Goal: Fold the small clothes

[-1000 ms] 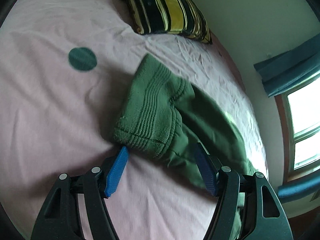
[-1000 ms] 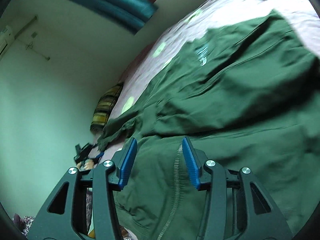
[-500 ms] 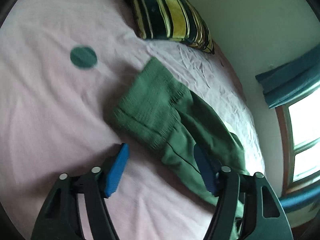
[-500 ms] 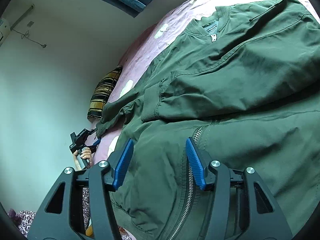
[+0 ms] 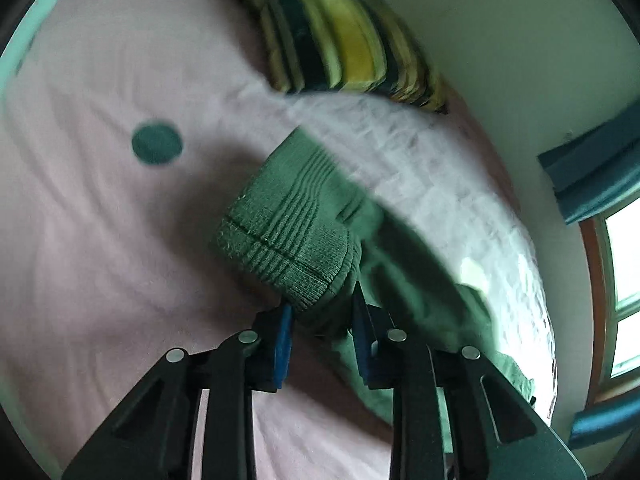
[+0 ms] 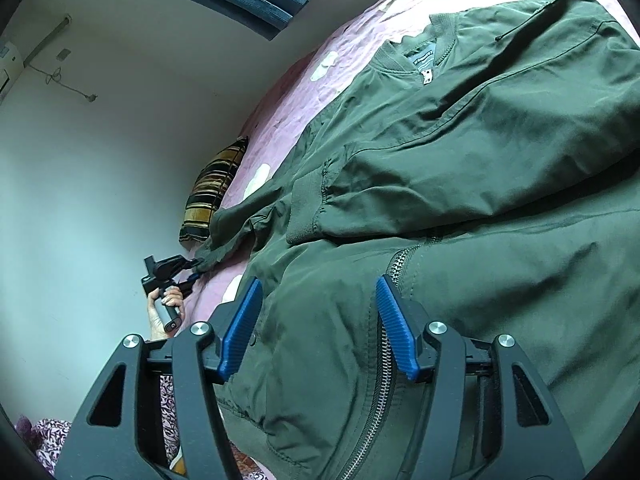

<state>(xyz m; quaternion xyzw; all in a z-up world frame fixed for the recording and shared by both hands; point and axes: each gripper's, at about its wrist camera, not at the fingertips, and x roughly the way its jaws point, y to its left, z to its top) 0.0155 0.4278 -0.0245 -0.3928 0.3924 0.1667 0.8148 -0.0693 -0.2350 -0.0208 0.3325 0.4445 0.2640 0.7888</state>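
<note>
A dark green zip-up jacket (image 6: 480,140) lies spread on the pink bedsheet (image 5: 80,240), one sleeve folded across its front. Its other sleeve (image 5: 420,280) runs out toward the pillow and ends in a ribbed cuff (image 5: 288,232). My left gripper (image 5: 322,312) is closing, its blue pads pinching the near edge of that cuff, which hangs lifted off the sheet. The right wrist view shows the same left gripper (image 6: 188,270), held by a hand (image 6: 164,312), at the sleeve's end. My right gripper (image 6: 318,280) is opening over the jacket's lower front beside the zipper (image 6: 380,360), pinching nothing.
A yellow-and-black striped pillow (image 5: 344,40) lies at the head of the bed, against the wall. Teal curtains (image 5: 600,176) and a bright window (image 5: 624,280) are beyond the bed's right side. A round green dot (image 5: 156,148) is printed on the sheet.
The left jaws have narrowed from wide apart onto the cuff's edge and lifted it. The right jaws have spread a little wider; that gripper stays over the jacket front.
</note>
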